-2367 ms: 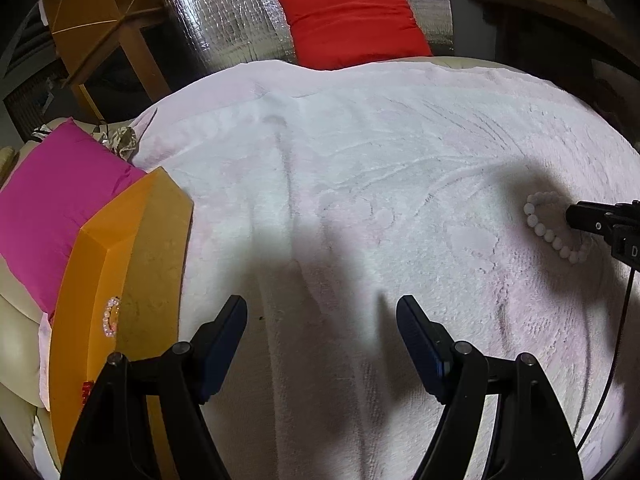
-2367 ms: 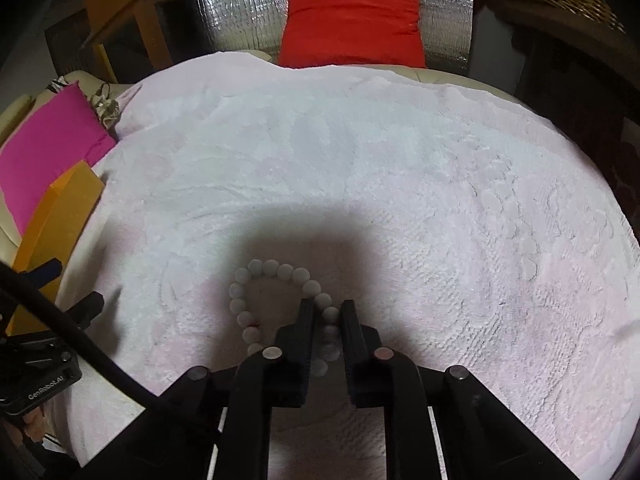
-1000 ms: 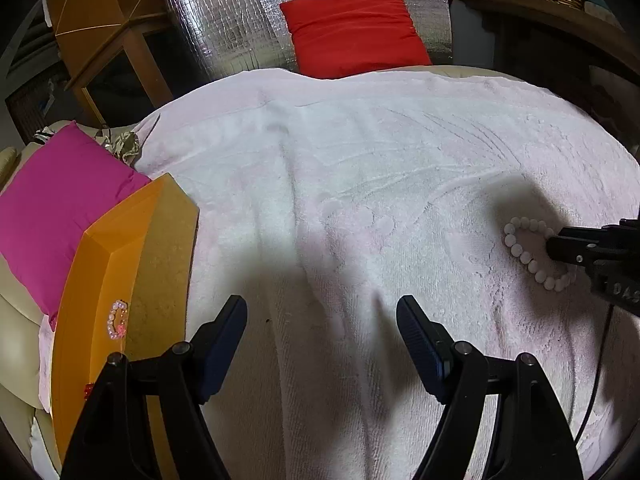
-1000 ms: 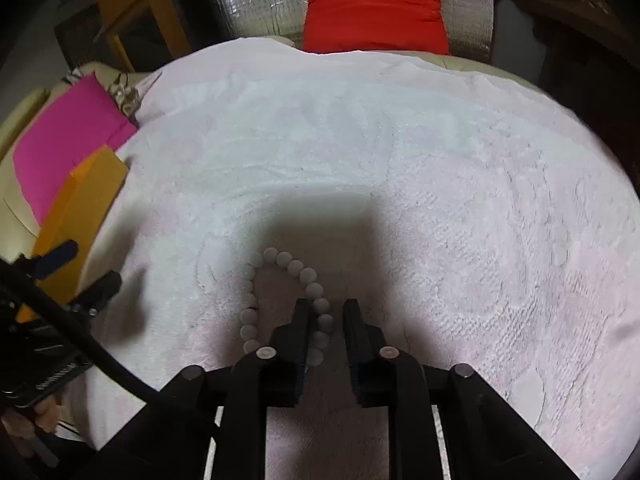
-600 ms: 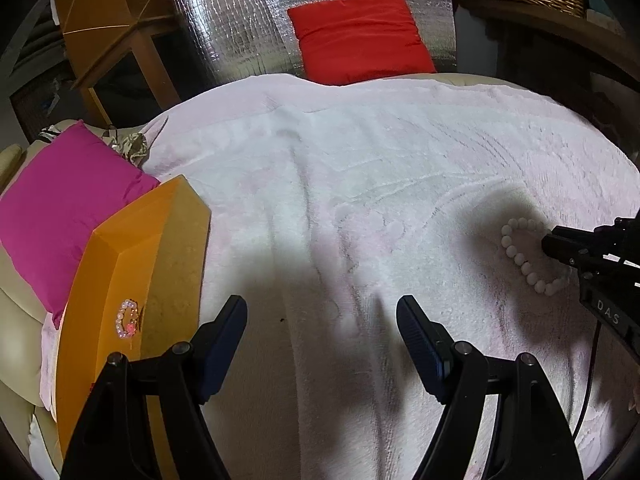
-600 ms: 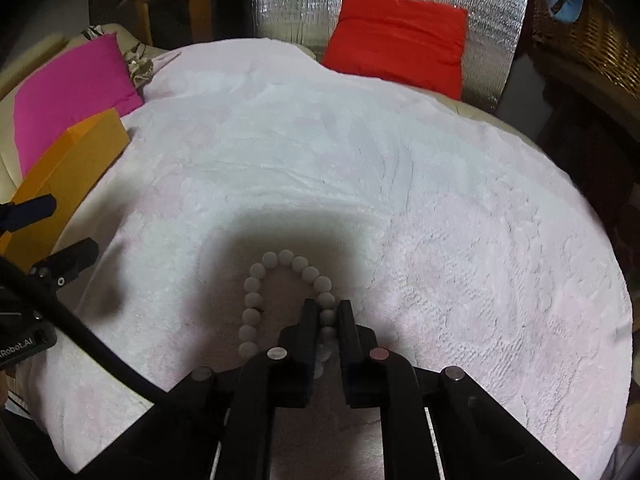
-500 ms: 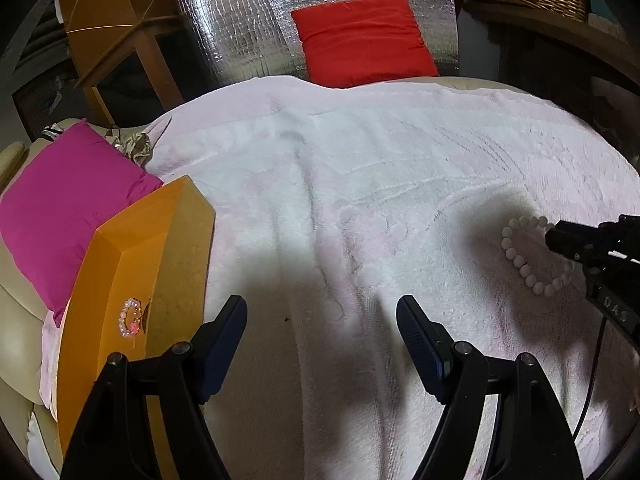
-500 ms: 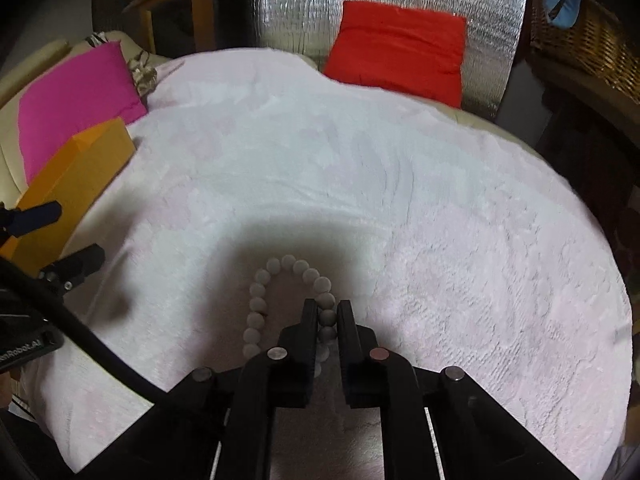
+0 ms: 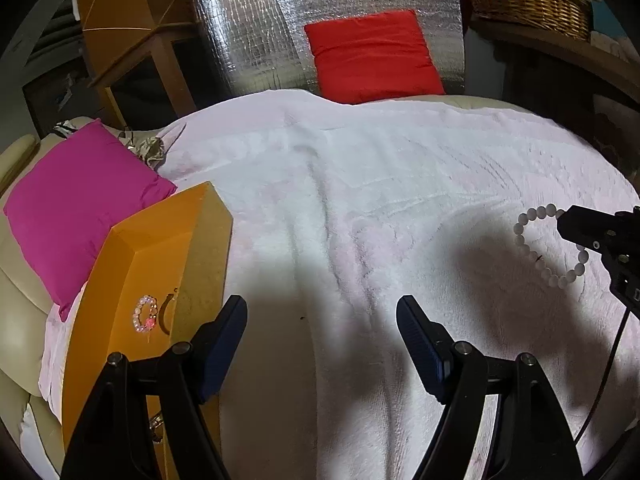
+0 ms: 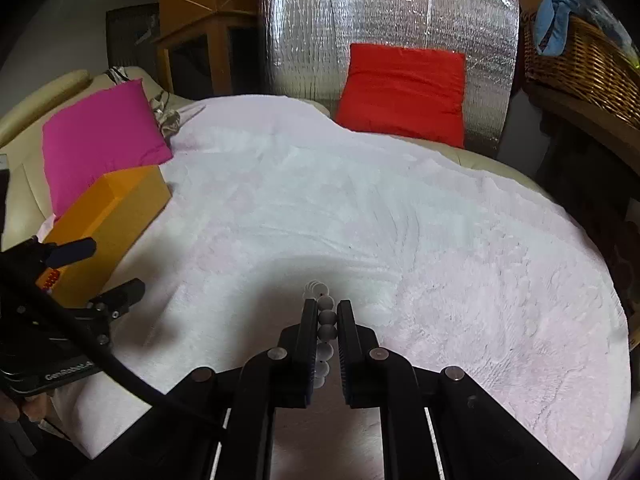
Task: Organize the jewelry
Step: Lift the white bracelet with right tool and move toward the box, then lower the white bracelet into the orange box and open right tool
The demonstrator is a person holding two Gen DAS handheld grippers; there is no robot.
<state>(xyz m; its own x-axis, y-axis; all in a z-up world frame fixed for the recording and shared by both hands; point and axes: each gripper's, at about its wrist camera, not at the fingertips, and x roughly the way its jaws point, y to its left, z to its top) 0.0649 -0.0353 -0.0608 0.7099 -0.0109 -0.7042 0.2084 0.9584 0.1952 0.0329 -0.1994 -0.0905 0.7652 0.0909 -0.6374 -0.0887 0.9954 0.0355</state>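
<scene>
Above a pale pink towel (image 10: 400,216), the right gripper (image 10: 323,312) held a white bead bracelet (image 10: 326,322), its jaws nearly closed on the strand; the left wrist view showed the loop (image 9: 536,248) hanging clear of the cloth. Well to the left, the left gripper (image 9: 320,328) hovered with jaws spread wide and nothing between them. Beside it, an orange box (image 9: 152,248) held a pink bead bracelet (image 9: 145,314), near a magenta cushion (image 9: 76,196)

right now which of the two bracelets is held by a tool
The white bead bracelet, pinched in the right tool above the towel. The small pink bracelet lies untouched in the orange box.
</scene>
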